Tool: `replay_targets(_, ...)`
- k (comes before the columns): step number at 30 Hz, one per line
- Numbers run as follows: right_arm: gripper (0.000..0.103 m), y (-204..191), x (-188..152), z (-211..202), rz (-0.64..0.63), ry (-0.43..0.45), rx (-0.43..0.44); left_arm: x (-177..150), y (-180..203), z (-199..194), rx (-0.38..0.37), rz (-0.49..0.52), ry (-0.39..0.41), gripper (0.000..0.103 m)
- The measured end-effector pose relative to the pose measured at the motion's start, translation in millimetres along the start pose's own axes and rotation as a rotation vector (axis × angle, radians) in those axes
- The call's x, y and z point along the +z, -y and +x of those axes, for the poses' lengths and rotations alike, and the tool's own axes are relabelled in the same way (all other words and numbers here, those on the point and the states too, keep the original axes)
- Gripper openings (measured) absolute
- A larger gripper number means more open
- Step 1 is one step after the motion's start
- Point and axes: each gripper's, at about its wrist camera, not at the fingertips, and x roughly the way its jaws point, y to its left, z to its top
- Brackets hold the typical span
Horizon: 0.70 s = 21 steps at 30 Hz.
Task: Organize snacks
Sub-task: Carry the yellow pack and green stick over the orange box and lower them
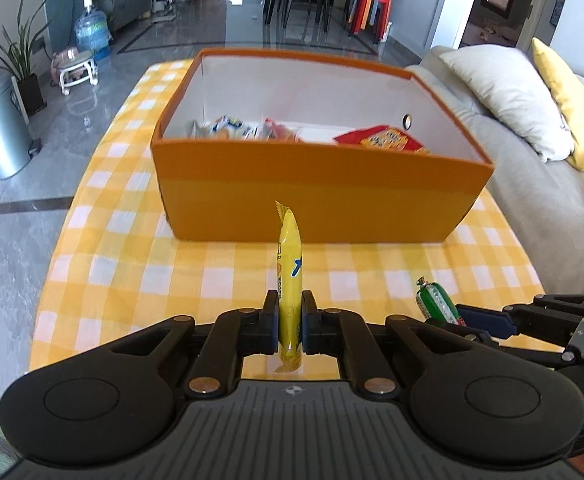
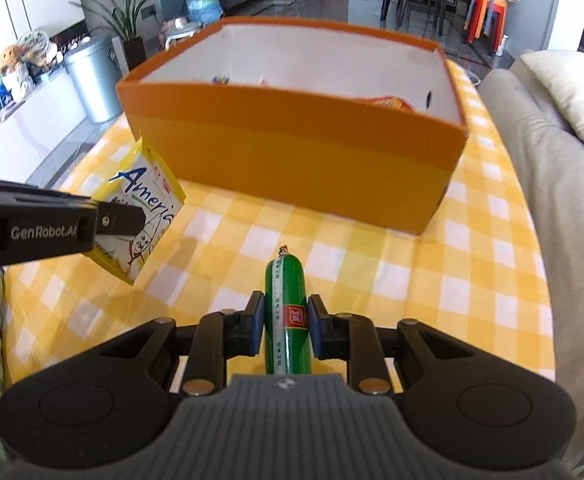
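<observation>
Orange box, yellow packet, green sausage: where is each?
orange box (image 1: 311, 196): left wrist view, front wall.
yellow packet (image 1: 290, 256): left wrist view, upper part above the pads.
green sausage (image 2: 286, 292): right wrist view, upper body.

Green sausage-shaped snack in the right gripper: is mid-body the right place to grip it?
Yes. The green sausage-shaped snack is a smooth cylinder with a crimped tip, so take it across its middle, pads on opposite sides, coming from its rear end along its length. The right gripper holds it so, tip towards the orange cardboard box.
</observation>
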Motion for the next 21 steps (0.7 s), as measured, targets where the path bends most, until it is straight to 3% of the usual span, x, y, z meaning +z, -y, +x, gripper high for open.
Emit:
replay_targets(10,0.019,8,23,-34,-0.027,0.100,-0.026,32,12,-24,0.013,0.053,0.088,0.010)
replay_targets(21,0.019,22,80,-59,-0.074,0.207,-0.051,84,27,-32,0.013,0.139,0.177,0.010)
